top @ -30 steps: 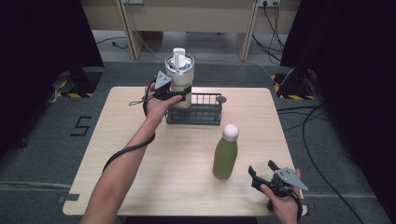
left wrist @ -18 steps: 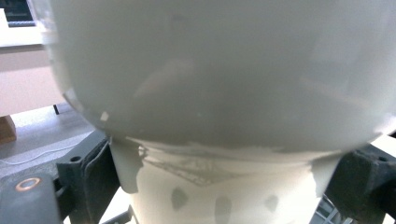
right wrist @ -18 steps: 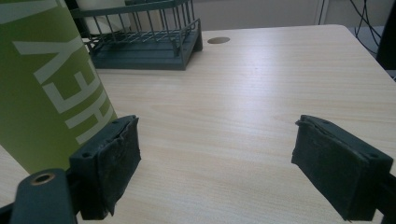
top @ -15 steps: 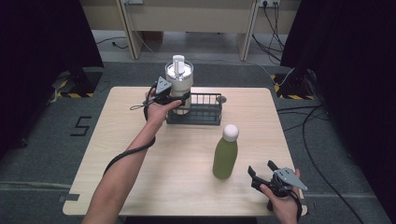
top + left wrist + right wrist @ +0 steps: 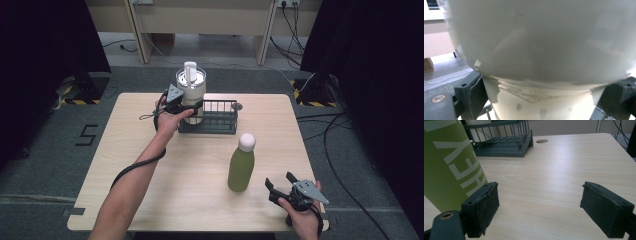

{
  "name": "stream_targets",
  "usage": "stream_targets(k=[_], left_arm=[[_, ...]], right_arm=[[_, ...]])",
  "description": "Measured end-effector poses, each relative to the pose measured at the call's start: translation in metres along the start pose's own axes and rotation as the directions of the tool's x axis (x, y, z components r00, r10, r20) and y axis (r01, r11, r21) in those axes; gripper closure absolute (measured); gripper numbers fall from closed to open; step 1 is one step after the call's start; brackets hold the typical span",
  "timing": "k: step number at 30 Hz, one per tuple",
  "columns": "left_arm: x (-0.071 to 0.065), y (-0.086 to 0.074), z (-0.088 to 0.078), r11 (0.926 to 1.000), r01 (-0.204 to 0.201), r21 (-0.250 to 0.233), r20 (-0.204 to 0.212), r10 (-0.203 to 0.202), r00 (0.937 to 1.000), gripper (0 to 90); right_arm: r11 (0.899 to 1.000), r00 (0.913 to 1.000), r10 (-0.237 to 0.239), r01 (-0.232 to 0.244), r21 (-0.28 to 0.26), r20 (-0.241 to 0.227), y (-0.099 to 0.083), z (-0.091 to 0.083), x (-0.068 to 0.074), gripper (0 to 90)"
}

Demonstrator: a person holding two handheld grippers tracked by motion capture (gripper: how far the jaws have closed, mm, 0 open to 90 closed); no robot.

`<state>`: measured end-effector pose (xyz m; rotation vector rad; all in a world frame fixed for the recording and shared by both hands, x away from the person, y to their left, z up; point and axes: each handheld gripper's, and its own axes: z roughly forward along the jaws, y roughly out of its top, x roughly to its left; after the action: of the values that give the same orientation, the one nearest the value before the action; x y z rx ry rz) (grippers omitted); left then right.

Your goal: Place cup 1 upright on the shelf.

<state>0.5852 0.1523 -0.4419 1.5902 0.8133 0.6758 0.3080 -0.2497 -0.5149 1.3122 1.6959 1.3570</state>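
High view: my left tool (image 5: pixel 192 106) is clamped on the lower body of the tall white steel tumbler with a lid handle (image 5: pixel 190 89), at the left end of the dark wire basket (image 5: pixel 216 116) on the pale wooden surface (image 5: pixel 200 170). I judge this the placing step; next calls for lowering it squarely inside. My right tool (image 5: pixel 281 181) rests with jaws apart, empty, beside the green bottle with a white cap (image 5: pixel 241 162).

The pale wooden desk (image 5: pixel 150 165) carries a dark wire basket (image 5: pixel 216 117) near its far edge, and a green bottle (image 5: pixel 241 164) with a white cap standing upright toward the near right corner.
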Motion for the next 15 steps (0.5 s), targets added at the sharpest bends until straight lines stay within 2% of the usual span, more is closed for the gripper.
stream_targets(k=[3,6,10,15], left_arm=[[-0.0001,-0.0014,-0.001,0.9999,-0.017,-0.002,0.014,0.017,0.9998,9.3],[0.0008,-0.0024,-0.0012,1.0,-0.003,-0.01,0.018,0.003,0.9998,9.0],[-0.0002,-0.0016,-0.0018,0.9998,-0.019,-0.001,0.021,0.019,0.9996,8.6],[0.0008,-0.0043,-0.0038,0.9998,-0.01,-0.015,0.022,0.01,0.9997,8.3]], right_arm=[[1.0,1.0,-0.002,0.002,0.002,-0.001,-0.0002,0.0001,0.0003,14.7],[1.0,1.0,-0.009,0.009,0.006,-0.003,-0.0008,0.0009,0.0011,14.7],[1.0,0.9999,-0.011,0.011,0.007,-0.006,-0.0011,0.0013,0.0017,14.7],[1.0,0.9999,-0.011,0.011,0.011,-0.007,-0.0015,0.0015,0.0011,14.7]])
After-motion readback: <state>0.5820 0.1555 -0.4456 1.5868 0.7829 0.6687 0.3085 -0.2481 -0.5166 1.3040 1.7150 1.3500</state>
